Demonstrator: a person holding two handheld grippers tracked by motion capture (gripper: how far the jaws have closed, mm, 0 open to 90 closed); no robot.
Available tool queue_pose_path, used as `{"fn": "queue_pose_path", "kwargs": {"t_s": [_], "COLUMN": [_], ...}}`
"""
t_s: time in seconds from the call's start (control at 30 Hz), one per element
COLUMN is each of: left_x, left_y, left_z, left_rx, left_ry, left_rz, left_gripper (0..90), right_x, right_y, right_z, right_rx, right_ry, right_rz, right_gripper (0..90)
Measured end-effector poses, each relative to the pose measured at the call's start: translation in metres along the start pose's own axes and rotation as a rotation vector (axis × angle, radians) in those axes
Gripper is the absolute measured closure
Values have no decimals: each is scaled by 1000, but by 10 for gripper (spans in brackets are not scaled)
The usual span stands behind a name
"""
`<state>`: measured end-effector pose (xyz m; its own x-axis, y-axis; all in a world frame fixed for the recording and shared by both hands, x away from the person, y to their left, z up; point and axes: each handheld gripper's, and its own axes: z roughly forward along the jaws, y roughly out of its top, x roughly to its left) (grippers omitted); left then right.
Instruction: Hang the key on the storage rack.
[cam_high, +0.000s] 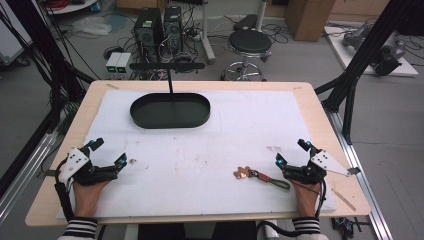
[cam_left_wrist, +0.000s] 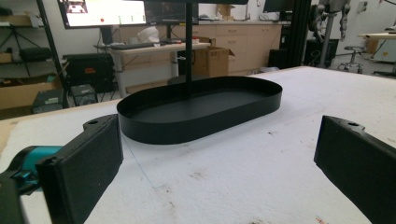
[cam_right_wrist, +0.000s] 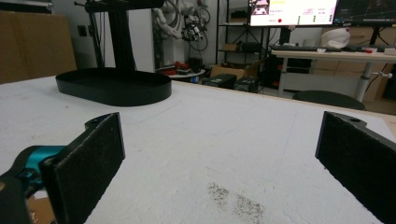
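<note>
The keychain (cam_high: 260, 176) lies on the white mat (cam_high: 200, 150) just left of the right gripper (cam_high: 291, 152), its long axis running toward those fingers. Both grippers stand wide and empty; the left gripper (cam_high: 109, 151) is well apart from it.

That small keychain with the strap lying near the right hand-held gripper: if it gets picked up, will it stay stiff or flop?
The keychain would probably flop: its thin strap lies curved on the mat, so the tan charm would likely dangle. It looks small and flat, so probably light and unlikely to roll.
</note>
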<state>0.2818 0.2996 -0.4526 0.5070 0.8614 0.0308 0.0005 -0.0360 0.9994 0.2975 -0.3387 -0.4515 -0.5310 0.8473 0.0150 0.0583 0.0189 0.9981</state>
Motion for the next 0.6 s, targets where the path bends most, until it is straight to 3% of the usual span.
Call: {"fn": "queue_pose_path", "kwargs": {"t_s": [0.6], "left_x": [-2], "left_y": [0], "left_z": [-3], "left_rx": [-6], "left_ry": [-36], "left_rz": [-3], "left_gripper": [17], "right_x": [0], "right_y": [0], "right_z": [0], "right_rx": [-1], "right_ry": [-4], "right_rz": [-2], "right_gripper": [3]}}
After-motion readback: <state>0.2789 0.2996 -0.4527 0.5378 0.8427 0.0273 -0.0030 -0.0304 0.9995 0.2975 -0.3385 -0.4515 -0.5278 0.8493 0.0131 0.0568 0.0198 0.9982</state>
